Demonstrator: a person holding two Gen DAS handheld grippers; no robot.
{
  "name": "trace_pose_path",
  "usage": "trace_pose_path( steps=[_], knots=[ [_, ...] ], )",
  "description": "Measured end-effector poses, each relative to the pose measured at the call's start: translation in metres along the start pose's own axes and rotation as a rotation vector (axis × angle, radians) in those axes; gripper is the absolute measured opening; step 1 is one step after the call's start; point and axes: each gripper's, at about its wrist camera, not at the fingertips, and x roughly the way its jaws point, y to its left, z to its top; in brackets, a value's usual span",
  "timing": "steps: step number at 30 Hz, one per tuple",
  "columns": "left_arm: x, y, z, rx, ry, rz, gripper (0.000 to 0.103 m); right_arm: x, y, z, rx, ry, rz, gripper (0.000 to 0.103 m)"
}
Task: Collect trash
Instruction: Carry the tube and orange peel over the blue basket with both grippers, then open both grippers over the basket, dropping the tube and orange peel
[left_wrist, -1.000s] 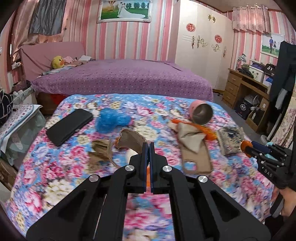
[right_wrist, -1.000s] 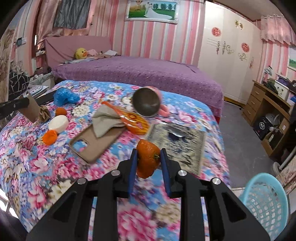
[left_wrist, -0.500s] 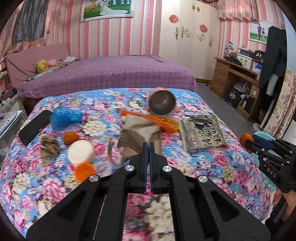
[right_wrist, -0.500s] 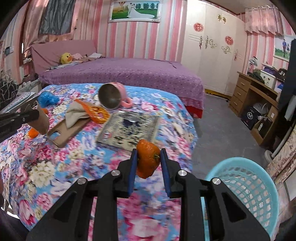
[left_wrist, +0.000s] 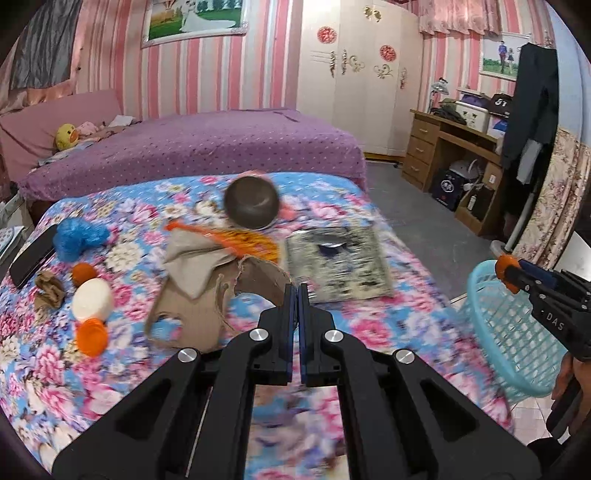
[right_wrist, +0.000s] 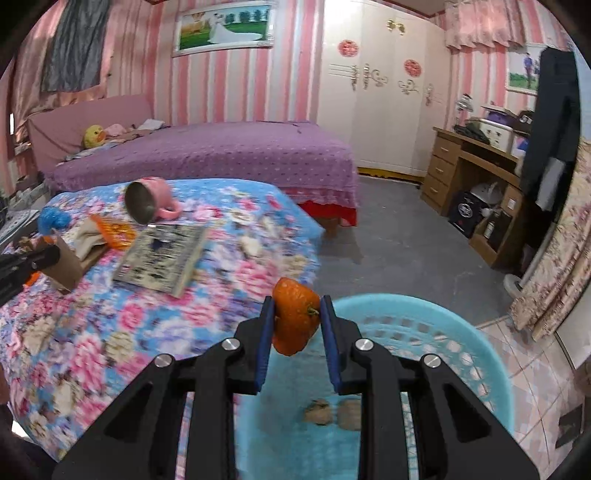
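Observation:
My left gripper (left_wrist: 297, 291) is shut on a torn piece of brown cardboard (left_wrist: 255, 277) and holds it above the flowered bed (left_wrist: 369, 328). The right wrist view shows that cardboard (right_wrist: 68, 264) at the far left. My right gripper (right_wrist: 297, 314) is shut on a piece of orange peel (right_wrist: 295, 321), which hangs over the near rim of the light blue basket (right_wrist: 436, 325). Two crumpled brown scraps (right_wrist: 321, 413) lie in the basket's bottom. In the left wrist view the right gripper (left_wrist: 511, 271) reaches over the basket (left_wrist: 517, 350) from the right.
On the bed lie a tipped pink mug (left_wrist: 253, 206), an orange wrapper (left_wrist: 243, 245), a beige cloth (left_wrist: 192, 266), a magazine (left_wrist: 338, 266), a blue bag (left_wrist: 77, 238), a white round thing (left_wrist: 92, 301), orange caps (left_wrist: 91, 336), crumpled paper (left_wrist: 50, 291) and a black phone (left_wrist: 33, 254). A desk (right_wrist: 476, 166) stands at the right.
Both grippers have swung right along the bed, each keeping its load. The right one, first over the bedcover, now holds the peel above the basket.

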Motion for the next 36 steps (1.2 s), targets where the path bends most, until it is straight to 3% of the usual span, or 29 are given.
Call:
trace_pose_path(
  steps=[12, 25, 36],
  knots=[
    [-0.006, -0.085, 0.001, 0.068, -0.004, -0.070, 0.000, -0.011, -0.080, -0.023, 0.118, 0.013, -0.086, 0.025],
    [-0.002, -0.178, -0.008, 0.154, 0.011, -0.137, 0.000, -0.017, -0.117, -0.034, 0.164, 0.003, -0.116, 0.025],
    [0.009, -0.244, -0.013, 0.177, 0.035, -0.245, 0.000, -0.020, -0.157, -0.051, 0.239, 0.008, -0.143, 0.025]
  ],
)
